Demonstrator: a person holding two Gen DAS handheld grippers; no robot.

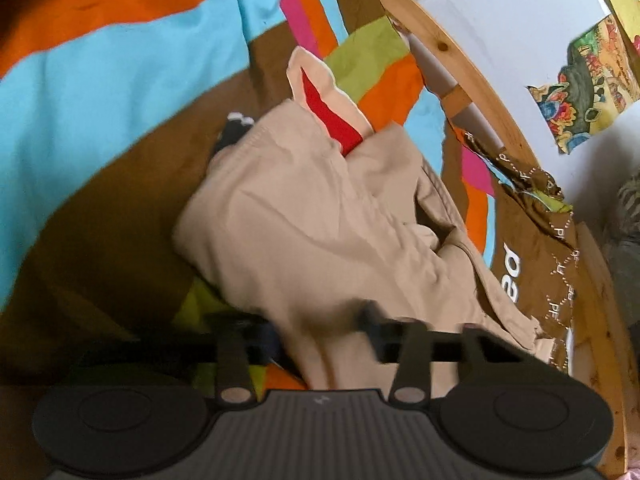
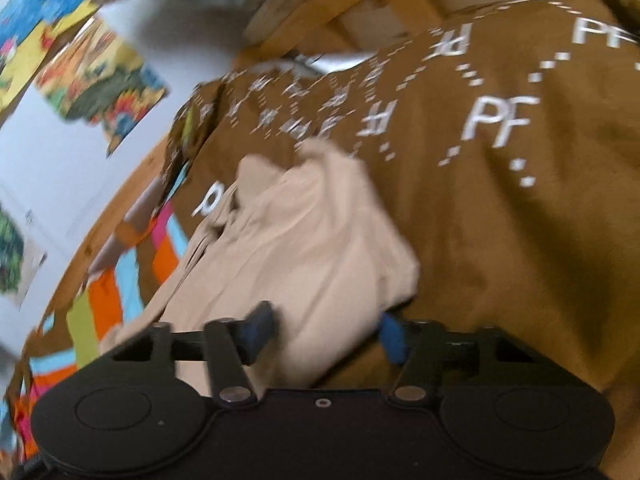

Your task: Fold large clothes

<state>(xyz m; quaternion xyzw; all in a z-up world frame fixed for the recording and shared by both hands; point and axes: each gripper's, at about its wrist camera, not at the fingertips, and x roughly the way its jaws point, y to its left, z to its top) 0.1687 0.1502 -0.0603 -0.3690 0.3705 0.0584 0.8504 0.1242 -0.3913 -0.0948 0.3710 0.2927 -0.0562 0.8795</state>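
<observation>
The left gripper point(image 1: 320, 332) has a bunched fold of the beige garment point(image 1: 316, 216) between its fingers point(image 1: 376, 332), which stand narrow with the cloth filling the gap; the blur hides whether the pads press on it. Ahead of these fingers the garment lies crumpled on the striped bedcover point(image 1: 100, 72), and at its far end a pale collar with a red lining point(image 1: 332, 116) sticks up. Something dark point(image 1: 232, 128) peeps out from under the cloth to the left of the collar. To the right of the fingers runs a wooden bed frame point(image 1: 460, 56), and beyond it a wall with colourful pictures point(image 1: 588, 92). The right gripper point(image 2: 324, 334) also has beige cloth between its blue-padded fingers point(image 2: 260, 328), set at a middling width with the fold passing between them. Ahead and to their right lies a brown cloth point(image 2: 520, 220) printed with white letters. No containers show in either view.
</observation>
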